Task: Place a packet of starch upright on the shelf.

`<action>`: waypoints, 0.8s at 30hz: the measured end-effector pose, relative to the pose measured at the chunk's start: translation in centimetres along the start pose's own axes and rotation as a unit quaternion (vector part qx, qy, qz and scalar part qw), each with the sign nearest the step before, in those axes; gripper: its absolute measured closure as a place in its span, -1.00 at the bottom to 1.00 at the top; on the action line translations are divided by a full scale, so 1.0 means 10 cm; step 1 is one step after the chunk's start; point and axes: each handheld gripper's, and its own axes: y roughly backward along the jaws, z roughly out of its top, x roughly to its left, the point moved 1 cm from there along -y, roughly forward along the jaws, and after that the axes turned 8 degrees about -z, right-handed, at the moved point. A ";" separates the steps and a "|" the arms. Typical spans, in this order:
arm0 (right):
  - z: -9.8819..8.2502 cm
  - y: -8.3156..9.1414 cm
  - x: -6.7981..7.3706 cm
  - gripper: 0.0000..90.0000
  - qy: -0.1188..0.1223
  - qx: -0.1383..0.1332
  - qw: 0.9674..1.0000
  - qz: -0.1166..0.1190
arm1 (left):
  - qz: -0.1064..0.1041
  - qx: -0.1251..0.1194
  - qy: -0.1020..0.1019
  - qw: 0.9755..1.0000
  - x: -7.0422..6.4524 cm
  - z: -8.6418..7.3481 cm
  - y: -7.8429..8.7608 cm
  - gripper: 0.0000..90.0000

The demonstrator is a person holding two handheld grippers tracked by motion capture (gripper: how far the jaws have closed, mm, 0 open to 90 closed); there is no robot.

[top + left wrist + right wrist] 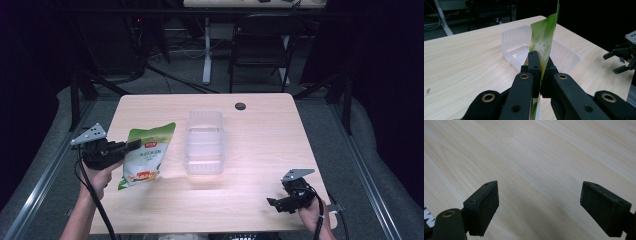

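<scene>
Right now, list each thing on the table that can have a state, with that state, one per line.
Green snack bag: clamped at its edge, lifted, hanging beside the bin.
Clear plastic bin: upright, lidless, looks empty.
Left gripper: shut on the bag.
Right gripper: jaws wide apart, nothing between them, low over the wooden table.

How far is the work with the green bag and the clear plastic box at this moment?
Done: the left gripper is shut on the edge of the green bag. In hand: it holds the bag beside the clear plastic box, and the bag's lower end looks near the table. Left: the box holds nothing yet. The right gripper is open over bare wood.
</scene>
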 end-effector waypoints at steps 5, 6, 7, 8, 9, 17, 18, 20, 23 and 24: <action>0.00 -0.01 0.00 -0.67 -0.007 0.001 1.000 -0.001 | 0.001 -0.003 -0.003 1.000 0.03 0.09 0.00 0.98; 0.00 -0.01 0.00 -0.67 -0.008 0.001 1.000 -0.001 | 0.000 -0.008 -0.002 1.000 0.03 0.11 -0.01 0.98; 0.00 -0.01 0.00 -0.67 -0.009 0.000 1.000 0.003 | 0.000 -0.009 -0.004 1.000 0.04 0.13 -0.01 0.98; 0.00 -0.01 -0.01 -0.67 -0.007 -0.001 1.000 0.001 | 0.000 -0.011 -0.004 1.000 0.03 0.15 -0.01 0.98; 0.00 0.00 0.00 -0.67 -0.008 -0.002 1.000 0.000 | -0.001 -0.011 -0.008 1.000 0.03 0.17 -0.01 0.98; 0.00 0.00 0.00 -0.67 -0.008 -0.001 1.000 -0.001 | -0.011 -0.009 -0.023 1.000 -0.01 0.30 -0.10 0.98; -0.01 0.00 0.00 -0.67 -0.009 -0.001 1.000 -0.001 | -0.013 -0.010 -0.025 1.000 -0.03 0.33 -0.12 0.98; -0.01 0.00 -0.01 -0.67 -0.006 0.003 1.000 0.000 | -0.017 -0.010 -0.032 0.999 -0.05 0.37 -0.17 0.98; -0.01 0.00 -0.01 -0.67 -0.009 0.000 1.000 -0.001 | -0.022 -0.010 -0.035 0.999 -0.07 0.41 -0.21 0.98; -0.01 0.00 -0.01 -0.67 -0.007 0.001 1.000 0.001 | -0.023 -0.009 -0.036 0.999 -0.07 0.43 -0.22 0.98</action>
